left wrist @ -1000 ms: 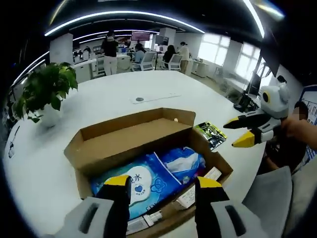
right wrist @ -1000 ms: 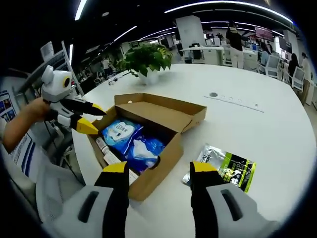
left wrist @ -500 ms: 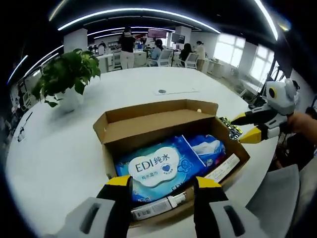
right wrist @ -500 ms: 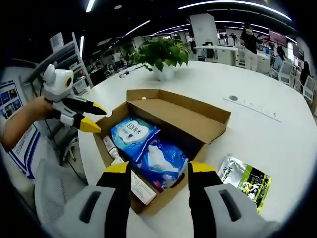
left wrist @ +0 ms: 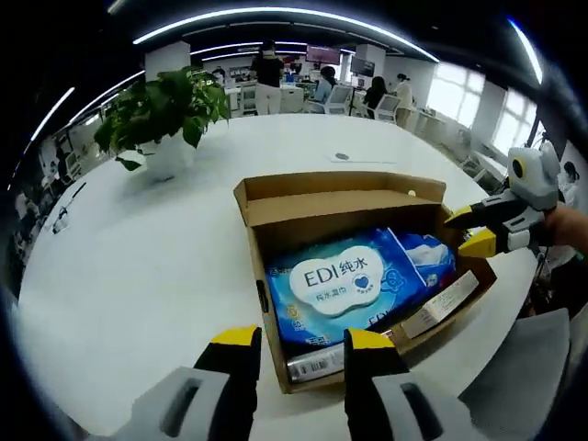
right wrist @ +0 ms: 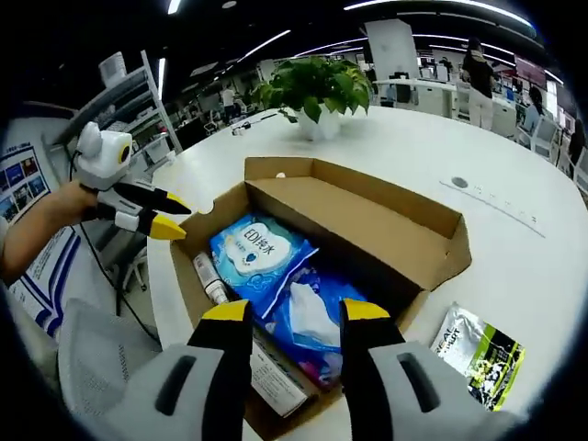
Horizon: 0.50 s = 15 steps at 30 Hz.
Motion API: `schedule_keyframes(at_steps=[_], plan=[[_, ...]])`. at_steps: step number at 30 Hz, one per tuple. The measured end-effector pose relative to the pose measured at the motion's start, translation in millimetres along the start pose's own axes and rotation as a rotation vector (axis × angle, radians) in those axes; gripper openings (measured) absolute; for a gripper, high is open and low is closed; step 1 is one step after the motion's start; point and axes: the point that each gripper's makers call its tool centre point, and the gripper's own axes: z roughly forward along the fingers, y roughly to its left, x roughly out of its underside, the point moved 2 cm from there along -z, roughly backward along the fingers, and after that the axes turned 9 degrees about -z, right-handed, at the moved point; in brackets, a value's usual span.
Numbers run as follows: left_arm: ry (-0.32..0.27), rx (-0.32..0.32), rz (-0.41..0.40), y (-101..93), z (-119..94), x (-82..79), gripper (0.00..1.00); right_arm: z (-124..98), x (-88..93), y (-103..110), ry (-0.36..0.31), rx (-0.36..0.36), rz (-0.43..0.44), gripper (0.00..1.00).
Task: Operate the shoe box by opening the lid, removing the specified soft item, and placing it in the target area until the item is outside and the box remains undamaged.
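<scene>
The brown cardboard shoe box (left wrist: 276, 197) lies on the white table with its lid folded back. Inside it is a blue EDI wet-wipes pack (left wrist: 342, 283), seen as the wipes pack (right wrist: 259, 257) in the right gripper view, with a second blue soft pack (right wrist: 308, 320) beside it. My left gripper (left wrist: 301, 342) is open just short of the box's near wall. The left gripper (right wrist: 154, 213) hovers beside the box's left end, held by a hand. My right gripper (right wrist: 296, 314) is open above the second blue pack. The right gripper (left wrist: 480, 230) is at the box's right end.
A potted plant (left wrist: 165, 110) stands on the table behind the box. A green and black packet (right wrist: 482, 354) lies on the table right of the box. A small tube (right wrist: 211, 280) and a white carton (left wrist: 439, 301) line the box's front wall. People stand at desks far behind.
Both grippers have come closer to the box. The right gripper now hangs over the blue packs inside it. The box and its contents lie as before.
</scene>
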Motion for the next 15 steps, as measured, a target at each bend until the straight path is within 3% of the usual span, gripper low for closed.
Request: schedule_keyframes(at_steps=[13,15], plan=[[0.037,-0.039,-0.08,18.5,7.2,20.0,0.18,38.2,-4.8,7.9,0.043,-0.046,-0.048,0.3],[0.03,-0.028,-0.126,19.0,8.0,20.5,0.16,43.9,-2.9,9.9,0.06,-0.055,-0.057,0.29]])
